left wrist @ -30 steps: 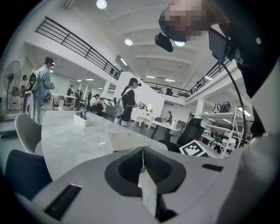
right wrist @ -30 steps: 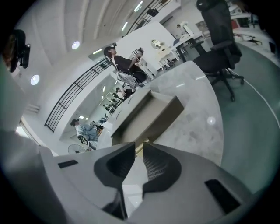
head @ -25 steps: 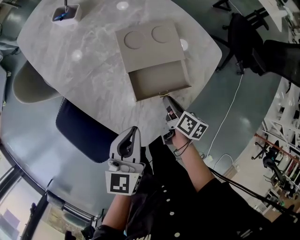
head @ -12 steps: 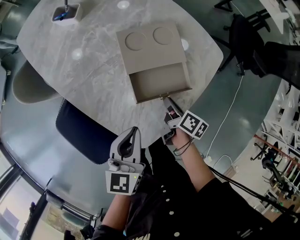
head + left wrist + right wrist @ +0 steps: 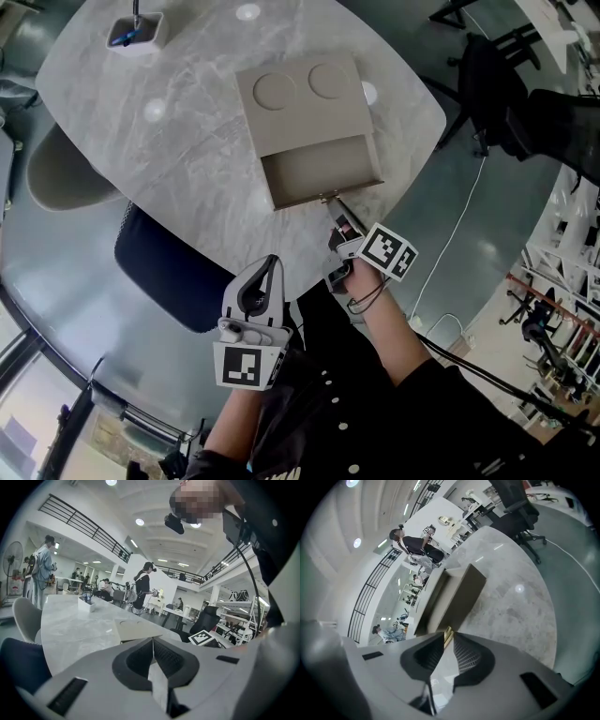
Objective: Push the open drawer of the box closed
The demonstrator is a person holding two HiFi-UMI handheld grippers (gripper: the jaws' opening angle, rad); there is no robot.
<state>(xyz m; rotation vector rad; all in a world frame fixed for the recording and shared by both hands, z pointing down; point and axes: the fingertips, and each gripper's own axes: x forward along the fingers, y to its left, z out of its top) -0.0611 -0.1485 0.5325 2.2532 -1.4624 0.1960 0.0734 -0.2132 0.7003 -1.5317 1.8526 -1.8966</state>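
— What has changed?
— The drawer (image 5: pixel 319 171) sits a shade deeper in the box (image 5: pixel 300 98) on the table (image 5: pixel 187 141); it is still largely open.
— And the grippers?
— The right gripper (image 5: pixel 332 201), jaws together, presses the brass knob (image 5: pixel 447 633); the left gripper (image 5: pixel 270 268), closed and empty, hangs nearer.

White left gripper (image 5: pixel 271 262), right gripper (image 5: pixel 335 202); black-white marker cubes (image 5: pixel 246 366); dark clothing (image 5: pixel 361 427).

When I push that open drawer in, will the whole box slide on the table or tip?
The box looks low and wide, so tipping seems unlikely. The marble table looks smooth and nothing braces the box, so it may slide if the drawer binds.
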